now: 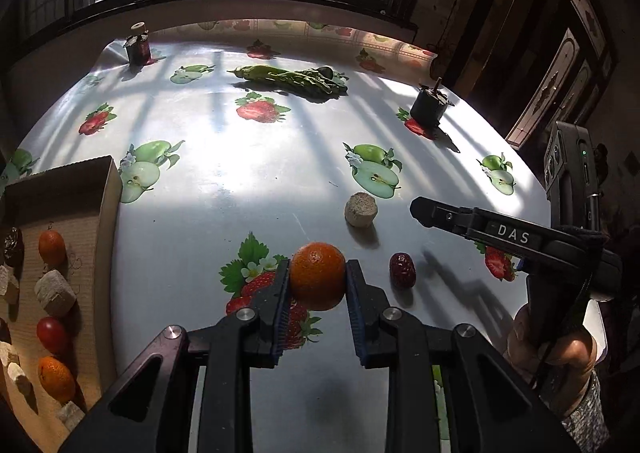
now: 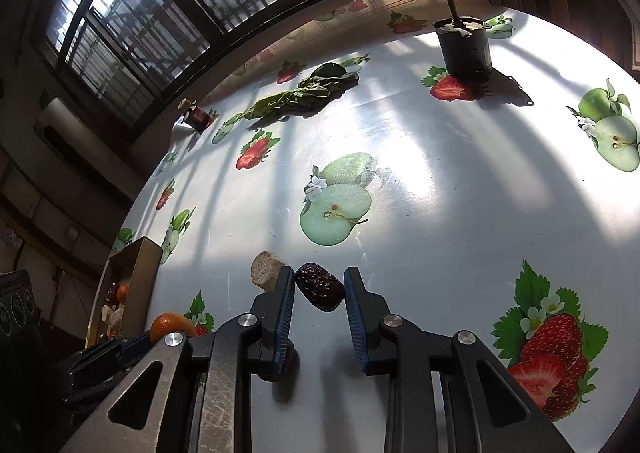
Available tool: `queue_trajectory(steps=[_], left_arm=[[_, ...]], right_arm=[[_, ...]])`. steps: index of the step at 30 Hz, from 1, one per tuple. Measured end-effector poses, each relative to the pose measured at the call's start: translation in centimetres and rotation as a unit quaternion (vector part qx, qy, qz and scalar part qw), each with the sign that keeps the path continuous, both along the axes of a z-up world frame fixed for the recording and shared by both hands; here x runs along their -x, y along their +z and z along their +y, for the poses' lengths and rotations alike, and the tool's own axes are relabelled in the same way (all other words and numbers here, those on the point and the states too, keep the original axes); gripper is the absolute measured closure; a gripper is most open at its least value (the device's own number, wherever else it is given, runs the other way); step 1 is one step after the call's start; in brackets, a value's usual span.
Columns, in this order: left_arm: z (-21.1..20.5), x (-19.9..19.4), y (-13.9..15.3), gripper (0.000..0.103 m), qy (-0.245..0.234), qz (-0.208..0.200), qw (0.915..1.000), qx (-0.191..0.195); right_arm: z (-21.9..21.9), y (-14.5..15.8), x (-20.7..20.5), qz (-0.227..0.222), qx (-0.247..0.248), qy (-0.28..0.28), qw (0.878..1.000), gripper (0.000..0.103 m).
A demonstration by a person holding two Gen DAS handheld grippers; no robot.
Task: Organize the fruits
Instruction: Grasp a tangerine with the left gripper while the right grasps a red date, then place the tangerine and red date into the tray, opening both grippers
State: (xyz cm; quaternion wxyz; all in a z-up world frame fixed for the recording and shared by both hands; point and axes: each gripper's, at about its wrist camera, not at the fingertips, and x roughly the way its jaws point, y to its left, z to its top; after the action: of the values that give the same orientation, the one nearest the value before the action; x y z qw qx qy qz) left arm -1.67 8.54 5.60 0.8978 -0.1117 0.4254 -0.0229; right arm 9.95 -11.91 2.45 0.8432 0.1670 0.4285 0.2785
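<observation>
the left tool (image 1: 318, 279) pinches an orange (image 1: 317, 276) just above the counter (image 1: 248, 181); the right tool (image 2: 319, 289) clamps a date (image 2: 320, 292). the round orange may squirt free on its way to the box (image 1: 108, 189) at the counter's left edge.

The right gripper (image 2: 319, 289) is clamping a dark wrinkled date (image 2: 320, 292) between its blue pads. A pale cork-like chunk (image 2: 266, 270) is sitting just outside its left finger, and an orange (image 2: 171, 326) is showing farther left, beside the cardboard box (image 2: 138, 281).
</observation>
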Motion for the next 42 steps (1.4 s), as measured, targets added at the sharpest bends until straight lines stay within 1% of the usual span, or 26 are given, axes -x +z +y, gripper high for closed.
queue_trajectory(steps=[2, 4, 6, 8, 10, 11, 13, 15, 17, 19, 21, 24, 26, 28, 30, 33, 35, 37, 38, 40, 41, 42], left_arm=[[2.5, 2.5, 1.0, 0.078, 0.021, -0.01, 0.9997, -0.001], [5.5, 5.2, 1.5, 0.078, 0.054, -0.016, 0.9984, -0.01], [8.6, 7.9, 1.7, 0.078, 0.09, -0.018, 0.9956, -0.02], [11.6, 10.3, 1.7, 0.078, 0.126, -0.022, 0.9916, -0.018], [14.3, 12.4, 1.7, 0.077, 0.156, -0.025, 0.9872, -0.021], [15.4, 13.2, 1.5, 0.077, 0.171, -0.023, 0.9845, -0.031], [17.1, 14.4, 1.0, 0.077, 0.19, -0.018, 0.9806, -0.045], [18.1, 15.2, 0.4, 0.077, 0.197, -0.012, 0.9789, -0.054], [18.6, 15.6, -0.3, 0.077, 0.198, -0.004, 0.9776, -0.073], [18.6, 15.8, -1.0, 0.077, 0.192, 0.004, 0.9769, -0.093], [18.3, 15.8, -1.6, 0.077, 0.188, 0.007, 0.9765, -0.105], [18.6, 16.0, -2.6, 0.077, 0.194, 0.015, 0.975, -0.107], [19.4, 16.4, -3.1, 0.077, 0.203, 0.017, 0.9748, -0.091], [20.4, 16.9, -3.2, 0.077, 0.211, 0.013, 0.975, -0.067], [21.2, 17.6, -3.0, 0.077, 0.219, 0.004, 0.9745, -0.049], [22.2, 18.6, -2.7, 0.076, 0.231, -0.008, 0.9725, -0.03], [22.7, 19.0, -2.3, 0.069, 0.24, -0.017, 0.9705, -0.019], [23.0, 19.6, -1.8, 0.056, 0.247, -0.031, 0.9683, -0.013], [23.2, 19.8, -1.5, 0.052, 0.252, -0.038, 0.9668, -0.012], [23.3, 20.4, -0.8, 0.033, 0.266, -0.054, 0.9622, -0.015], [23.3, 20.5, -0.5, 0.028, 0.277, -0.059, 0.9587, -0.023], [23.2, 20.6, -0.2, 0.021, 0.287, -0.061, 0.9551, -0.037]], right_arm=[[0.6, 0.0, 0.3, 0.001, -0.004, 0.01, 1.0, 0.076], [1.4, 0.0, 0.8, -0.004, -0.002, 0.022, 1.0, 0.076], [2.3, 0.0, 1.4, -0.004, -0.007, 0.039, 0.999, 0.076], [3.4, -0.3, 2.0, -0.001, -0.009, 0.057, 0.998, 0.076], [4.6, -0.3, 2.8, -0.011, 0.008, 0.07, 0.997, 0.076], [5.4, -0.1, 3.5, -0.022, 0.023, 0.074, 0.997, 0.076], [6.9, 0.6, 4.9, -0.04, 0.05, 0.082, 0.995, 0.076], [8.4, 1.2, 6.6, -0.04, 0.045, 0.101, 0.993, 0.075], [10.6, 2.1, 8.7, -0.045, 0.038, 0.13, 0.99, 0.075], [13.3, 3.4, 10.9, -0.06, 0.039, 0.164, 0.984, 0.075], [16.7, 4.4, 13.4, -0.074, 0.043, 0.206, 0.975, 0.075], [22.0, 4.5, 16.8, -0.084, 0.058, 0.27, 0.957, 0.075], [25.1, 3.7, 19.2, -0.099, 0.088, 0.3, 0.945, 0.075], [27.3, 2.6, 20.9, -0.11, 0.116, 0.319, 0.934, 0.075], [28.7, 1.6, 21.8, -0.113, 0.131, 0.329, 0.928, 0.075], [29.8, 0.6, 22.4, -0.123, 0.156, 0.33, 0.923, 0.075], [30.1, 0.4, 22.9, -0.134, 0.162, 0.33, 0.92, 0.075], [30.5, 0.3, 23.2, -0.143, 0.174, 0.328, 0.918, 0.075], [30.6, 0.3, 23.3, -0.145, 0.18, 0.327, 0.916, 0.075], [30.7, 0.2, 23.4, -0.145, 0.182, 0.329, 0.915, 0.073], [30.7, 0.3, 23.4, -0.144, 0.181, 0.329, 0.916, 0.07], [30.6, 0.4, 23.4, -0.144, 0.18, 0.328, 0.916, 0.064]])
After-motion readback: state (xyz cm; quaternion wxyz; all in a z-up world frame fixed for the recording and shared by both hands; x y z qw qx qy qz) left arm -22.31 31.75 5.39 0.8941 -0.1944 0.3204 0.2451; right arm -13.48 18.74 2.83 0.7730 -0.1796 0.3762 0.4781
